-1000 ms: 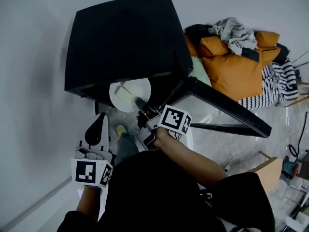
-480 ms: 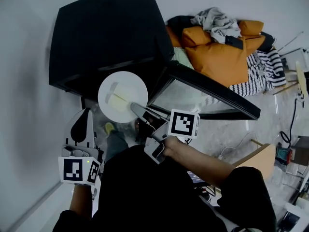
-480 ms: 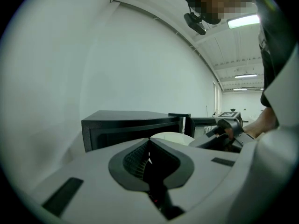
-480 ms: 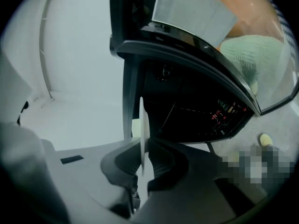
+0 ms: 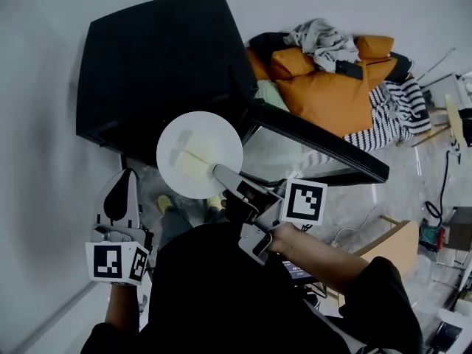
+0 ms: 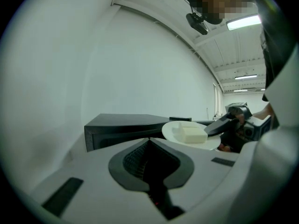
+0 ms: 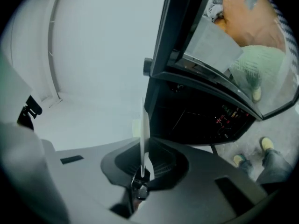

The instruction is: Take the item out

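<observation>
Nearest, the person's dark-sleeved arms, one claw in each hand. Left claw [image 5: 124, 184] hangs low at the left, jaws together, nothing between them, apart from everything else; its marker cube faces up. Right claw [image 5: 223, 174] is held about level, further forward, jaws narrow and clamped on the near rim of a round white plate [image 5: 200, 147]. In the right gripper view the plate shows edge-on, rising straight from between the jaws. On the plate lies a pale yellow rectangular block [image 5: 193, 167], roughly mid-plate; material not clear. The plate is in the air, outside and just in front of the mouth of the black box-shaped microwave oven [image 5: 158, 57], clear of the cavity. The oven's glass-fronted black door [image 5: 317, 144] stands swung open to the right. Below the plate, a yellow-green shoe [image 5: 164, 203] on the pale speckled floor [image 5: 354, 205]. Further off, against the wall beside the oven: orange cushions [image 5: 328, 91], a crumpled grey garment [image 5: 321, 37] on top of them, and black-and-white striped cloth [image 5: 389, 120] to their right.
</observation>
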A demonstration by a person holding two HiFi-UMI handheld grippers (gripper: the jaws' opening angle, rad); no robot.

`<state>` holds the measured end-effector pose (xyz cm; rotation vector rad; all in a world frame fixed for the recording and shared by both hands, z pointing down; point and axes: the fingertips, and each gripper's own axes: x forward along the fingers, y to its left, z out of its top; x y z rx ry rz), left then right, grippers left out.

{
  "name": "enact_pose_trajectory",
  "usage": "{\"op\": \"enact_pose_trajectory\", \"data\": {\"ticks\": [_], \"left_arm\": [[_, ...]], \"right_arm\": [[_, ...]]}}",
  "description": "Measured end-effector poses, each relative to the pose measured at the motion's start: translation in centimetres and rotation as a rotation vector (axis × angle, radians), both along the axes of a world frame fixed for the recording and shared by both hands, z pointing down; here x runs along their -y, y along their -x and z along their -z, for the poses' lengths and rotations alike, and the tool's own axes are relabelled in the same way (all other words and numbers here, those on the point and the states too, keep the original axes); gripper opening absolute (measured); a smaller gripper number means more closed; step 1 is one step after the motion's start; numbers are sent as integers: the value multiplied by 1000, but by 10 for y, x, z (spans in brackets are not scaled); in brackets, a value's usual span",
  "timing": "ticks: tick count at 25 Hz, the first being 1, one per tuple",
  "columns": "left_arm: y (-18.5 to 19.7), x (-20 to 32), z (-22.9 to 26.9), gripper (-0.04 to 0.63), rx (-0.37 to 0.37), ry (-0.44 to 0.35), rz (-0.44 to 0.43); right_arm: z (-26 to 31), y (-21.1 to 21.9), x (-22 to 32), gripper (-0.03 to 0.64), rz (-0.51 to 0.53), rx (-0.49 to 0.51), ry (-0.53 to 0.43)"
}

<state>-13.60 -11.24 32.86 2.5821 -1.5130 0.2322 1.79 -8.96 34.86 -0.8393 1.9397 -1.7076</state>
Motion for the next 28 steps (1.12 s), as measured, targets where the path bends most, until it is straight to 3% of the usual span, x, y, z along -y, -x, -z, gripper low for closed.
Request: {"op": "enact_pose_trajectory", "data": {"ticks": [16, 28], "left_arm": [[-36, 8, 0, 8, -45, 32, -88], [-43, 15, 1, 8, -53, 21, -118]], "right_arm": [[22, -48, -7, 28, -106, -19, -29], [20, -53, -6, 28, -132, -34, -36]]}}
